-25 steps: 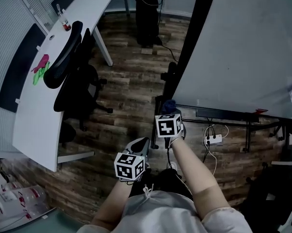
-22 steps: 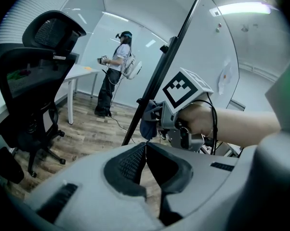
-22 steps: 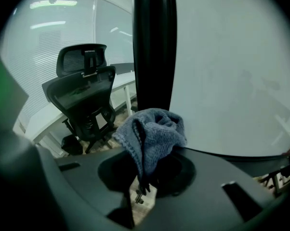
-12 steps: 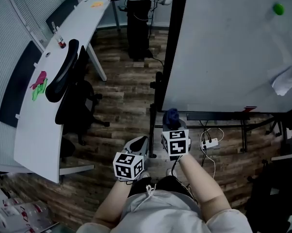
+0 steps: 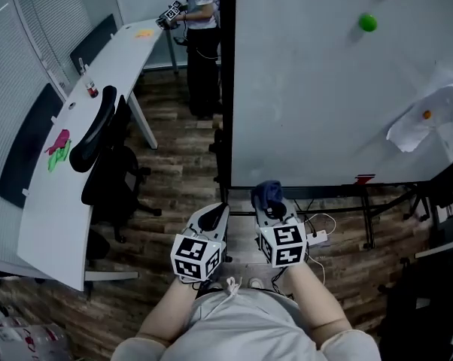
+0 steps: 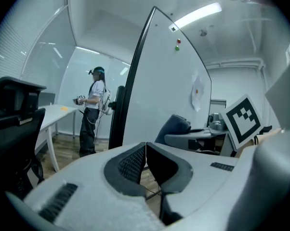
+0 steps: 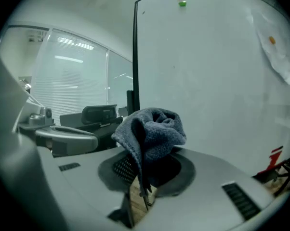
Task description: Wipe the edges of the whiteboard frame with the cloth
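Observation:
A large whiteboard (image 5: 324, 89) on a stand fills the right of the head view; its black left frame edge (image 5: 226, 81) runs straight down, and the bottom edge (image 5: 339, 187) crosses just beyond my grippers. My right gripper (image 5: 267, 198) is shut on a bunched blue-grey cloth (image 5: 268, 194), held just short of the board's lower left corner. In the right gripper view the cloth (image 7: 152, 131) stands up from the jaws before the board (image 7: 212, 71) and its black frame edge (image 7: 135, 52). My left gripper (image 5: 215, 218) is shut and empty beside it; its view shows the jaws meeting (image 6: 145, 160).
A long white desk (image 5: 76, 134) with a black office chair (image 5: 98, 156) lies to the left. Another person (image 5: 200, 28) stands at the far end by the board's edge. A power strip (image 5: 317, 238) and cables lie under the board. A paper sheet (image 5: 426, 119) and coloured magnets (image 5: 368, 22) are on the board.
The view has tilted up, showing more of the whiteboard and its left frame edge. Both grippers sit lower in the frame, the right one still holding the cloth near the lower left corner.

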{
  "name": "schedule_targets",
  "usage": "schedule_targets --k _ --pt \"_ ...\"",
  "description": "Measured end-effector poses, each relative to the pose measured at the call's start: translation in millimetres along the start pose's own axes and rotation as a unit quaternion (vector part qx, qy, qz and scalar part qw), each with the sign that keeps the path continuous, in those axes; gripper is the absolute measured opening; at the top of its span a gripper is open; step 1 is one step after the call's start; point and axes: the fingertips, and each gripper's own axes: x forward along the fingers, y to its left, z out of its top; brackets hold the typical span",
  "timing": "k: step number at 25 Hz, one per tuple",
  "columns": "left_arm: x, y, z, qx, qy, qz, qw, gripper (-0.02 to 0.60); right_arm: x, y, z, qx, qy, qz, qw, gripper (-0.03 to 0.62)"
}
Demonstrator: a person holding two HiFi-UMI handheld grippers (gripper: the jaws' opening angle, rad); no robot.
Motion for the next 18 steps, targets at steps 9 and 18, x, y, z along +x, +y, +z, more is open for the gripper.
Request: schedule_targets --k 9,18 --pt "-7.1 -24.9 57.7 0.048 -0.077 0.005 0.9958 0.018 -39.3 -8.5 43.3 -0.047 -0.093 0.016 0.994 0.069" --pt "-8.3 -37.4 76.9 0.068 -0.093 -0.003 0.9933 0.018 -57.1 -12.5 50.6 -0.045 -0.109 0.017 0.993 0.067"
